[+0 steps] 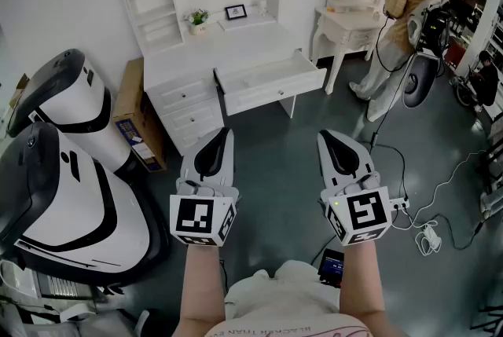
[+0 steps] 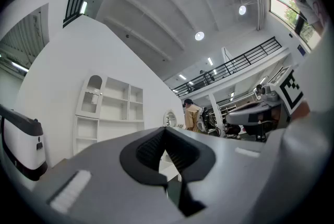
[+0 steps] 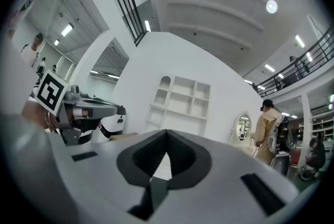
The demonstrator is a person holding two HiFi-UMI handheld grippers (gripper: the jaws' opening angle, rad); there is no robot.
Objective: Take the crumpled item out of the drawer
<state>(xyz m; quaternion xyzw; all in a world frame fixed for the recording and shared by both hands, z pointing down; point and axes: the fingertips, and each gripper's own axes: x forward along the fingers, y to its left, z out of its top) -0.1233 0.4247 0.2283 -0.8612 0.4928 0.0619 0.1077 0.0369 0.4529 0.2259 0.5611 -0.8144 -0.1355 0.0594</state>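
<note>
Both grippers are hanging in the air in front of the person, well apart from the furniture.

- Left gripper [image 1: 225, 131]: fingers [image 2: 151, 152] are pressing together, nothing between them.
- Right gripper [image 1: 324, 136]: fingers [image 3: 180, 154] are likewise pressing together and carrying nothing.

The open drawer [image 1: 275, 97] is standing pulled out of the white counter [image 1: 200, 54], straight ahead of the two grippers and roughly between their lines of aim. Its long axis is running left to right across the head view, and its right end is sitting a little farther up the frame.

The crumpled item is not showing. The drawer's inside is reading as plain pale from this far, so the item's place within it cannot be told.

Judgement: neither hand is clearly nearer, since the drawer is lying about midway between them. The coming move is calling for a forward approach across the open floor [image 1: 275, 163]. The chosen gripper's fingers will need spreading before they are reaching down over the front wall.
</note>
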